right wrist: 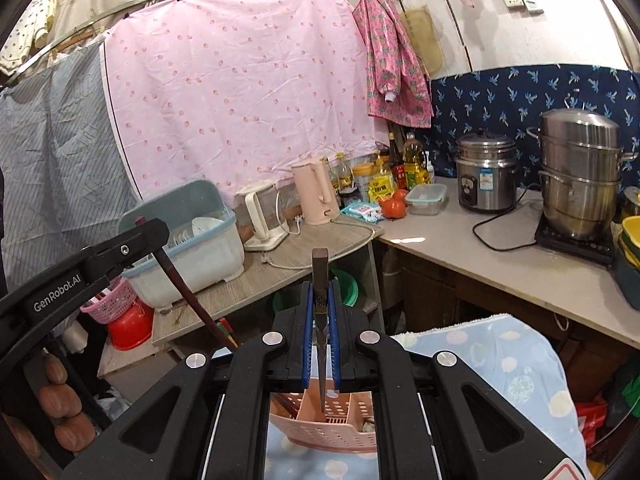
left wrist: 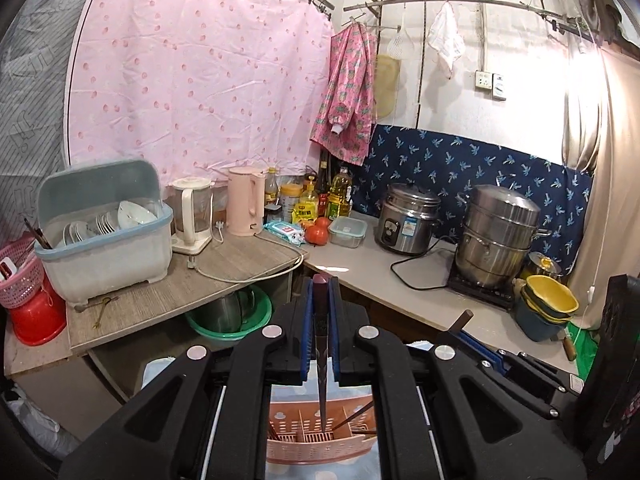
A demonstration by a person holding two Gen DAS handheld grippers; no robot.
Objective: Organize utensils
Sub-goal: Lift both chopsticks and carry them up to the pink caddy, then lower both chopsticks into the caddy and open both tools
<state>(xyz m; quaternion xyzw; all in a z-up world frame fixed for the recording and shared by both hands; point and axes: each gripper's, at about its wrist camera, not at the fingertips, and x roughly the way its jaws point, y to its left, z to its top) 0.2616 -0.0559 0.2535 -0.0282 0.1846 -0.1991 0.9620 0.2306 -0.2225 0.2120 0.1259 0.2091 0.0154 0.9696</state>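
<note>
Each set of jaws is clamped on one dark chopstick. The left gripper (left wrist: 320, 320) holds its chopstick (left wrist: 321, 344) between the blue pads, blunt end up, tip hanging over the pink caddy (left wrist: 320, 436). The right gripper (right wrist: 320, 328) grips a second chopstick (right wrist: 321, 320) the same way, tip just above the same caddy (right wrist: 324, 424). So two chopsticks are held, one per gripper, both above the caddy, which sits on a dotted blue cloth (right wrist: 500, 368).

The step in hand looks like carrying the pair away from the caddy, or sorting it between slots; I cannot tell which. To do it well, keep both sticks upright and apart so the tips do not snag the divider walls, and keep the pads closed firmly, since a thin tapered stick can pivot.

Inside the caddy at least two more dark sticks lean in the slots beside the held tips; the exact number is hidden. Beyond the caddy, on the far surface, stands one dish rack (left wrist: 104, 232).
</note>
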